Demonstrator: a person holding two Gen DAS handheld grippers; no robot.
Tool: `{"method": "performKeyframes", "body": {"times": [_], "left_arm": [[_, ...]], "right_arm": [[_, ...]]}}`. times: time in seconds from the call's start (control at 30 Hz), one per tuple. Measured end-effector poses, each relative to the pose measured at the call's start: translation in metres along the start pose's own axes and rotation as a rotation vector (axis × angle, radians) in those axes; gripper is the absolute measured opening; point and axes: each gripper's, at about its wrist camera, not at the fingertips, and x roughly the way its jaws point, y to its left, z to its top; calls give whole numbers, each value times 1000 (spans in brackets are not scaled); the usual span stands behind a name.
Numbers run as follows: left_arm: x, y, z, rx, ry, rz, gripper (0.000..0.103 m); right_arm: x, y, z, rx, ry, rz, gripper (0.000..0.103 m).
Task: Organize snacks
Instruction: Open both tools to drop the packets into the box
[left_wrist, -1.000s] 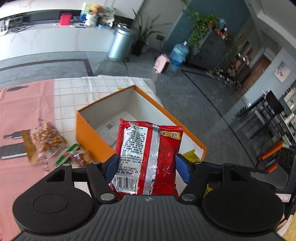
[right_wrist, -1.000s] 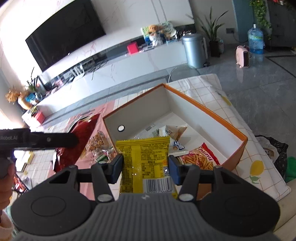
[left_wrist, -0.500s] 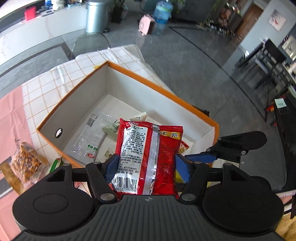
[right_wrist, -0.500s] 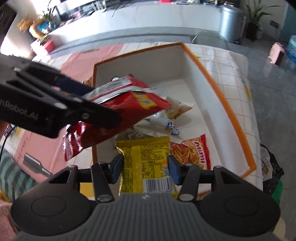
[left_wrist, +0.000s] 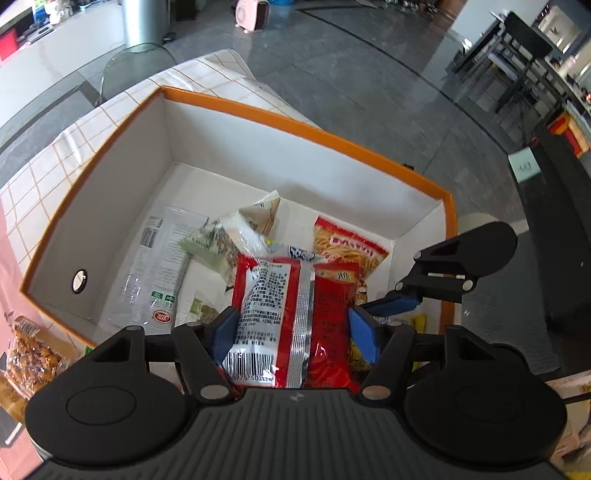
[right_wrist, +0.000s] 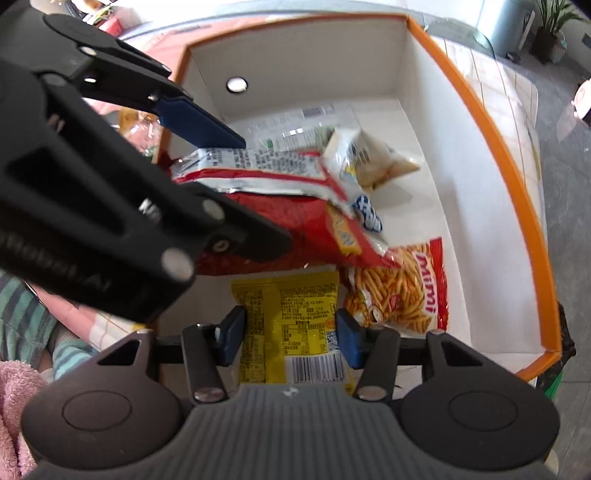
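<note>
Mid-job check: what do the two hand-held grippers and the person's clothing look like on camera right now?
Both the left hand-held gripper and the right hand-held gripper are matte black plastic with ribbed bodies, round side discs, silver pivot screws and blue finger pads. Pale lettering marks the left one's side. A teal striped sleeve and pink fuzzy fabric show beside them.

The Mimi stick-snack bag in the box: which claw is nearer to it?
Right. The right claw, gripping the yellow packet, is right beside the Mimi bag. The left claw, holding the red packet, sits a little farther off, across that packet.
</note>
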Motion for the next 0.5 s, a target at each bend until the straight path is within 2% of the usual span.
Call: {"method": "performKeyframes", "body": {"times": [0.33,0.5], "left_arm": [[26,0,-3,23,83,-5,72],[30,2,-4,35,100,-1,72]], "right_arm": [[16,-1,7,2,40,16,52],[24,-1,13,14,52,12,59]]}}
